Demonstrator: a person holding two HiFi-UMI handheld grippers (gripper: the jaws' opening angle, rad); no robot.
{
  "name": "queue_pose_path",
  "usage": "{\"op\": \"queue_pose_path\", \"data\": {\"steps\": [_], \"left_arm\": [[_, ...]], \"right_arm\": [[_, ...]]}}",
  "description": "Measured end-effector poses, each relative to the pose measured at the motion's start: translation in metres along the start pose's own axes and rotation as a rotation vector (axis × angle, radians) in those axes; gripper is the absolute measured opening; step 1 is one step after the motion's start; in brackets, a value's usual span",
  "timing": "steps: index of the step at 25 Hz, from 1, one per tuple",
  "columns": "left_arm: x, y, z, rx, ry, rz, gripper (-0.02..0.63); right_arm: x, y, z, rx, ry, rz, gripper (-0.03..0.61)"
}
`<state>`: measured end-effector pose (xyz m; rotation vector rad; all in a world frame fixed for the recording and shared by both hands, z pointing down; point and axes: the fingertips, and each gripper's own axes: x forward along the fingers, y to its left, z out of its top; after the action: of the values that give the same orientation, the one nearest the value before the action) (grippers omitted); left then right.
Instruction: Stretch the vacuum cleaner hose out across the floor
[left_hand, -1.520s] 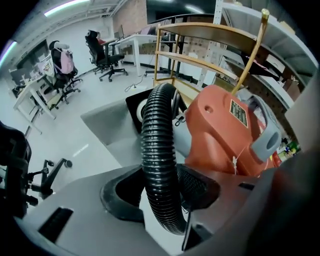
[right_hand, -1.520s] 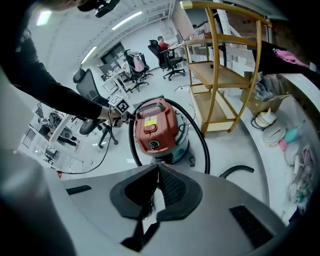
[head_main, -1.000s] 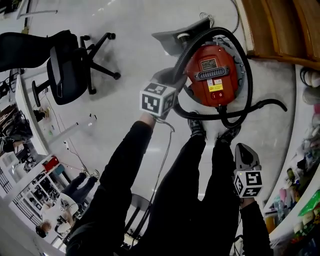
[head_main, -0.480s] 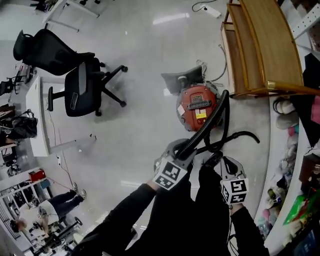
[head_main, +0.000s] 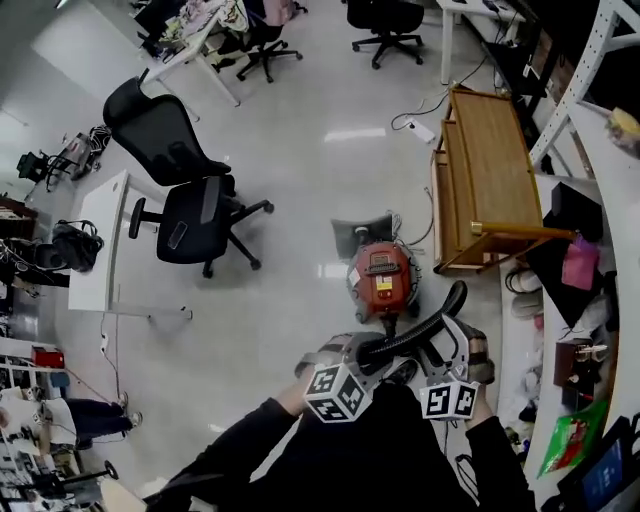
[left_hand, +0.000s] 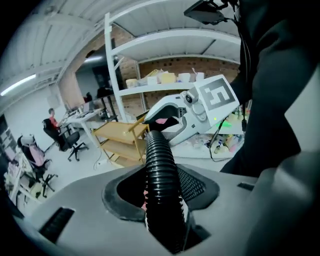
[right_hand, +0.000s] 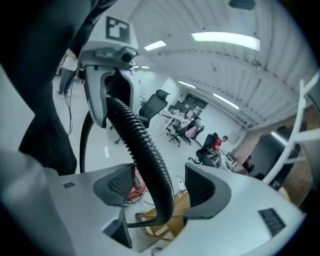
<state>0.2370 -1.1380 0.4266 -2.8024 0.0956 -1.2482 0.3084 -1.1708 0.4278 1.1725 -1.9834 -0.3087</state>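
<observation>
So the hose (head_main: 412, 332) is black ribbed plastic, kinda glossy, like a thick corrugated tube. It's held up off the shiny grey floor (head_main: 290, 200), slanting from the left gripper (head_main: 352, 355) up and to the right past the right gripper (head_main: 455, 335), just this side of the rounded red vacuum (head_main: 380, 282). The left gripper is clamped on it. The right gripper's jaws have just been opening and stand wide, with the hose passing loosely between them.

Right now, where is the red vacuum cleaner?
Head view, centre: the vacuum cleaner stands on the floor just left of the wooden shelf unit, with the black office chair farther left.
</observation>
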Motion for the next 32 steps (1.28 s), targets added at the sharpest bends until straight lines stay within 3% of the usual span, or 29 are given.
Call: {"op": "queue_pose_path", "data": {"steps": [3, 5, 6, 7, 8, 10, 12, 14, 16, 17, 19, 21, 23, 25, 27, 32], "left_arm": [[-0.014, -0.020, 0.021, 0.087, -0.038, -0.095, 0.190], [-0.023, -0.034, 0.035, 0.158, -0.070, -0.164, 0.193], [-0.028, -0.039, 0.039, 0.204, -0.075, -0.178, 0.195], [-0.030, -0.042, 0.042, 0.250, -0.075, -0.175, 0.198], [-0.032, -0.042, 0.043, 0.290, -0.074, -0.159, 0.200], [-0.032, -0.039, 0.042, 0.355, -0.089, -0.087, 0.202], [-0.043, -0.030, 0.044, 0.398, -0.165, 0.061, 0.231], [-0.073, -0.013, 0.042, 0.326, -0.304, 0.240, 0.306], [-0.112, 0.011, 0.016, 0.126, -0.430, 0.363, 0.310], [-0.125, 0.024, -0.008, 0.005, -0.470, 0.378, 0.310], [-0.137, 0.041, -0.062, -0.235, -0.506, 0.323, 0.310], [-0.132, 0.037, -0.107, -0.366, -0.477, 0.259, 0.310], [-0.117, 0.016, -0.137, -0.314, -0.387, 0.250, 0.310], [-0.096, -0.005, -0.149, -0.181, -0.307, 0.273, 0.310], [-0.075, -0.014, -0.149, -0.101, -0.263, 0.306, 0.311], [-0.011, -0.024, -0.122, -0.015, -0.182, 0.310, 0.322]], "right_arm": [[-0.004, 0.022, 0.016, -0.191, 0.008, 0.031, 0.299], [-0.008, 0.029, 0.027, -0.221, 0.012, 0.019, 0.287], [-0.011, 0.027, 0.032, -0.216, 0.024, 0.001, 0.263], [-0.015, 0.024, 0.035, -0.213, 0.049, -0.020, 0.194], [-0.018, 0.021, 0.035, -0.212, 0.086, -0.039, 0.163], [-0.022, 0.017, 0.031, -0.211, 0.183, -0.069, 0.161], [-0.027, 0.016, 0.026, -0.189, 0.281, -0.099, 0.158], [-0.034, 0.014, 0.016, -0.138, 0.365, -0.134, 0.158], [-0.040, 0.011, 0.004, -0.085, 0.444, -0.173, 0.160], [-0.042, 0.012, -0.003, -0.059, 0.478, -0.192, 0.160], [-0.048, 0.018, -0.017, -0.004, 0.533, -0.222, 0.160], [-0.057, 0.028, -0.025, 0.044, 0.569, -0.236, 0.160], [-0.068, 0.038, -0.026, 0.064, 0.586, -0.238, 0.160], [-0.076, 0.045, -0.022, 0.065, 0.584, -0.238, 0.160], [-0.083, 0.052, -0.017, 0.060, 0.573, -0.238, 0.160], [-0.107, 0.064, -0.015, 0.032, 0.537, -0.230, 0.160]]}}
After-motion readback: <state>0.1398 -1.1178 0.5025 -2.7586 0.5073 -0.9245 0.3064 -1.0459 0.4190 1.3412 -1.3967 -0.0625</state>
